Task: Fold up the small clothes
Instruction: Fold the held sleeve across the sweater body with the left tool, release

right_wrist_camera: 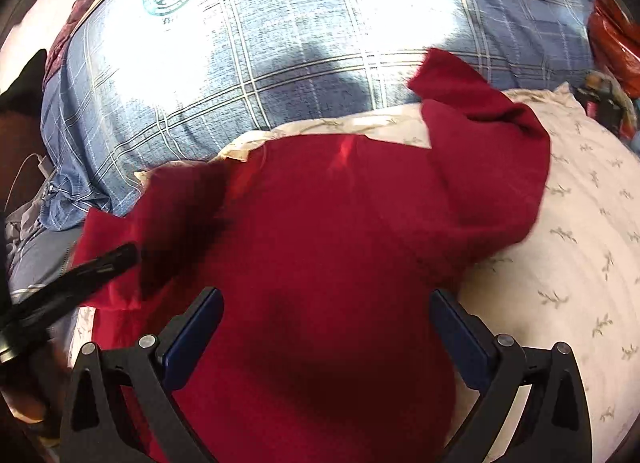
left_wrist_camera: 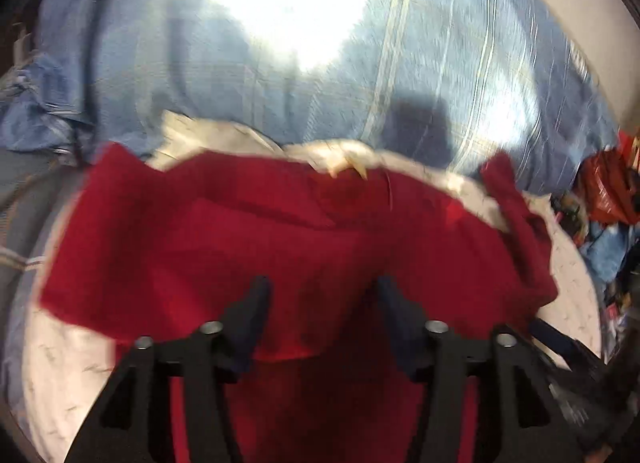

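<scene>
A small red garment lies spread on a white cushion with a leaf print. In the right wrist view the red garment has one sleeve folded up at the right and another at the left. My left gripper is open, its fingers apart just above the red cloth, holding nothing. My right gripper is open wide over the lower part of the garment, empty. The left gripper's finger shows at the left of the right wrist view, beside the left sleeve.
A blue plaid pillow lies behind the white cushion, with bright sun on it. Red and dark clutter sits at the right edge. Grey-blue bedding lies to the left.
</scene>
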The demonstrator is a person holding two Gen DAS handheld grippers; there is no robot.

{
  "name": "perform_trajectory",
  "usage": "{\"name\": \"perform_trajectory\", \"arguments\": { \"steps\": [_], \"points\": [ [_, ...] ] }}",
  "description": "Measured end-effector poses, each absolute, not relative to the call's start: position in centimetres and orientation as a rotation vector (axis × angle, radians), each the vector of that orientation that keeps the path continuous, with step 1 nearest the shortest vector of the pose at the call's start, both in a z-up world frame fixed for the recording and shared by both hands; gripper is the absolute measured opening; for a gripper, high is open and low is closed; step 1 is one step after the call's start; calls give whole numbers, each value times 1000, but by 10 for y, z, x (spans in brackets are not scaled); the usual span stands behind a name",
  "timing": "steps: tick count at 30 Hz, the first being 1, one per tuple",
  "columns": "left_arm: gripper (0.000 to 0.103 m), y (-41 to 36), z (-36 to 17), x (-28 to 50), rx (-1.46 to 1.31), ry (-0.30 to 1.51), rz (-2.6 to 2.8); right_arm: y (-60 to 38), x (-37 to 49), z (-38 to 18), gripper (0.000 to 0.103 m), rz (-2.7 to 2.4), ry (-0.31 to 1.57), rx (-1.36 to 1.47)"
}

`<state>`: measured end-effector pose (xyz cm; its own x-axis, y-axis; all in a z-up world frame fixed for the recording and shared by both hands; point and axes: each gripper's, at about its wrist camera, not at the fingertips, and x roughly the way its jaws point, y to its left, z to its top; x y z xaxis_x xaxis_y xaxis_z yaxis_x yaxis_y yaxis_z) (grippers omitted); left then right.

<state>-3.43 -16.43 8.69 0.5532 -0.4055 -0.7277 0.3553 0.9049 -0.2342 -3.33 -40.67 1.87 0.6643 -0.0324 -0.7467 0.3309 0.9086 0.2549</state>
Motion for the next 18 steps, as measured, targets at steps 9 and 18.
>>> {"name": "perform_trajectory", "arguments": {
  "steps": [9,18],
  "points": [
    [64,-44,104,-48,-91,724,-79,-378,17,14,95,-122,853,302],
    [64,-25,71,-17,-152,742,22,-359,49,-6,11,-137,866,149]
  ]
}}
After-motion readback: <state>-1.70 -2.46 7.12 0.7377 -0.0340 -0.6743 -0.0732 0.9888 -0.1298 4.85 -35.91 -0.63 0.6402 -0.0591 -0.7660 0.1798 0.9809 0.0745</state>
